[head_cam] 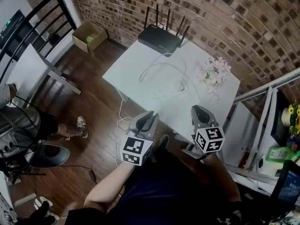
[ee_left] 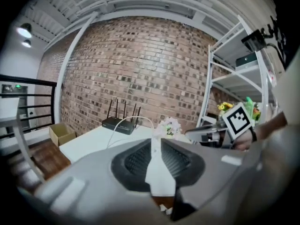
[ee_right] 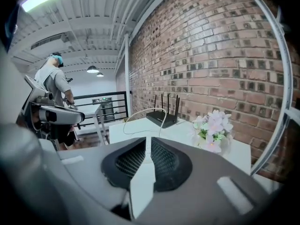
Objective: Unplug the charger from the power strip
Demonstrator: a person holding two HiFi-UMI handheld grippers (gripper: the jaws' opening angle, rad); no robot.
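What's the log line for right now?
left gripper: jaws apart, empty | right gripper: jaws together, empty | charger: on power strip, untouched

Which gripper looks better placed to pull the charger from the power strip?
Probably the right gripper: the white charger sits at the white power strip's right end, closer to it than to the left gripper.

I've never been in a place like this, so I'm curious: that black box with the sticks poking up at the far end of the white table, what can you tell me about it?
It is a flat black router, plastic by its look, with four thin antennas standing up along its back edge. It lies flat at the far corner of the white table, close to the brick wall. A white cable arches up beside it; whether it plugs into the router I cannot tell.
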